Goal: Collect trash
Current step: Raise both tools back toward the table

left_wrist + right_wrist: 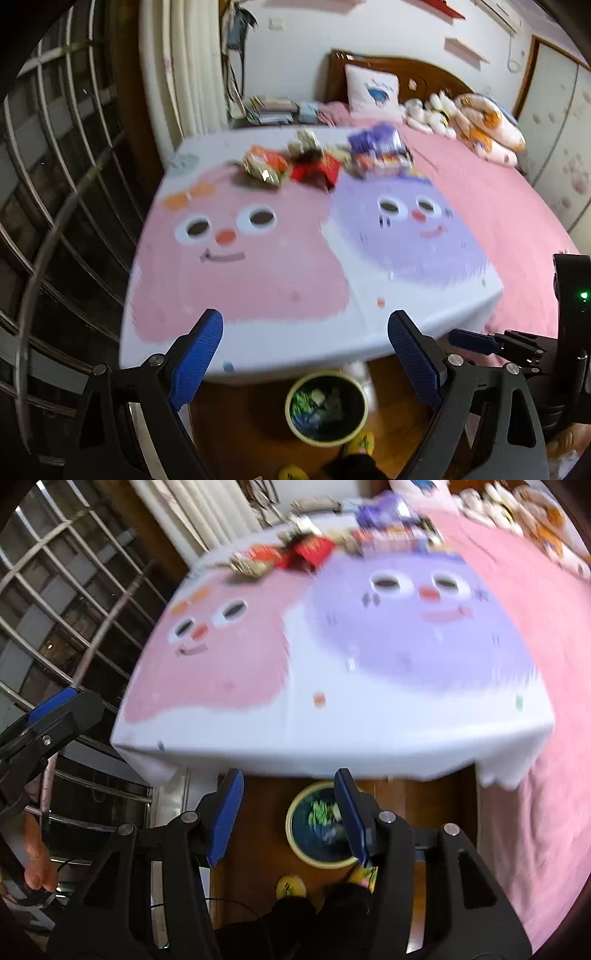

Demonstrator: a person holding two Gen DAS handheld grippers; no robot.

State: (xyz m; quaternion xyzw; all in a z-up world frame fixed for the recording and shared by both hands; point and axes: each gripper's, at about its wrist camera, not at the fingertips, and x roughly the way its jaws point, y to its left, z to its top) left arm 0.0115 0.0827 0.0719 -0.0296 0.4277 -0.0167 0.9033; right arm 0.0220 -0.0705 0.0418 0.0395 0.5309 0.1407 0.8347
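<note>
Looking crinkly and light, the snack wrappers (314, 158) at the bed's (498, 221) far end want edge pinches; both grippers' fingers (199, 354) spread, empty.

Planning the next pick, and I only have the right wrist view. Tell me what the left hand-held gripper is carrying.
Observer: Nothing. The left hand-held gripper stands open, with no trash between its blue pads.
Operator: The bin is half covered in my view. Report its contents.
Observer: In the left wrist view the trash bin shows its whole rim, and green, blue and pale scraps lie inside.
Operator: Describe what lies beyond the wrapper pile.
Observer: Beyond the wrappers, a white pillow leans against a wooden headboard.
</note>
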